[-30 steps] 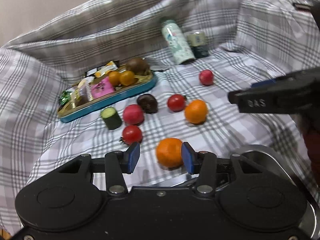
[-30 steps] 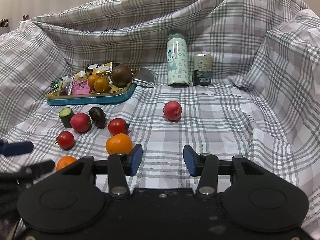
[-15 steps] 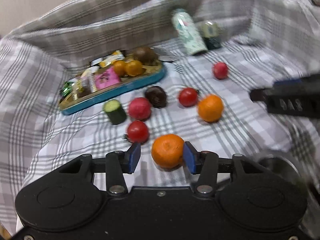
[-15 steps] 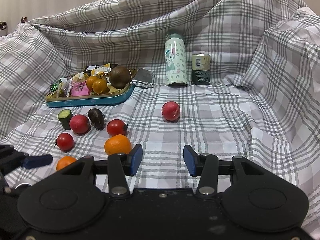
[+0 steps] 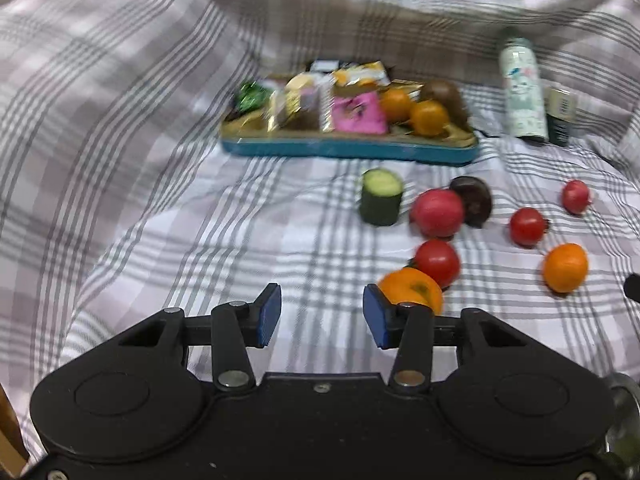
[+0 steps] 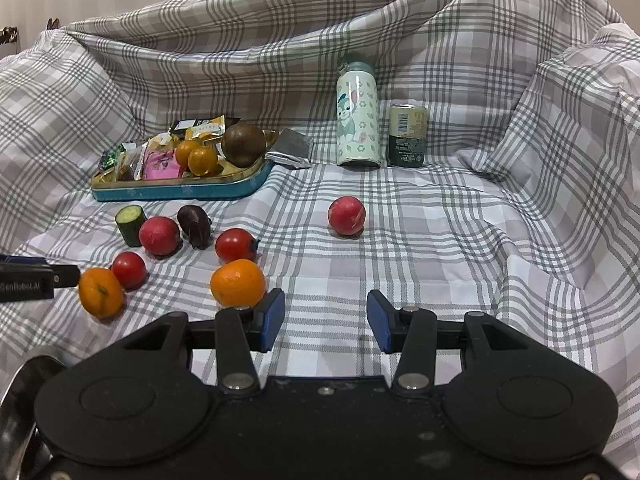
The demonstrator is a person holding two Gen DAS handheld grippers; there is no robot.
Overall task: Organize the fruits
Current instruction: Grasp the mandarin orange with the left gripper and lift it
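Loose fruit on plaid cloth, both tongs apart & empty.

Near orange (image 5: 412, 289) sits just outside L tongs' (image 5: 322, 316) right pad, touching a tomato (image 5: 437, 262) behind it; nothing btwn the pads. 2nd orange (image 6: 238, 282) lies just beyond R tongs' (image 6: 326, 321) left pad, w/ another tomato (image 6: 235, 245) right behind. Further back: red fruit (image 6: 159, 235), dark fruit (image 6: 195, 226), cucumber stub (image 6: 130, 220) bunched close; lone red fruit (image 6: 346, 215) well apart to the right. Blue tray (image 6: 180, 192) behind them holds snack packs, 2 small oranges, a brown fruit. Bottle (image 6: 357, 116) & can (image 6: 407, 135) stand upright side by side at back. Cloth (image 6: 440, 240) covers everything under.
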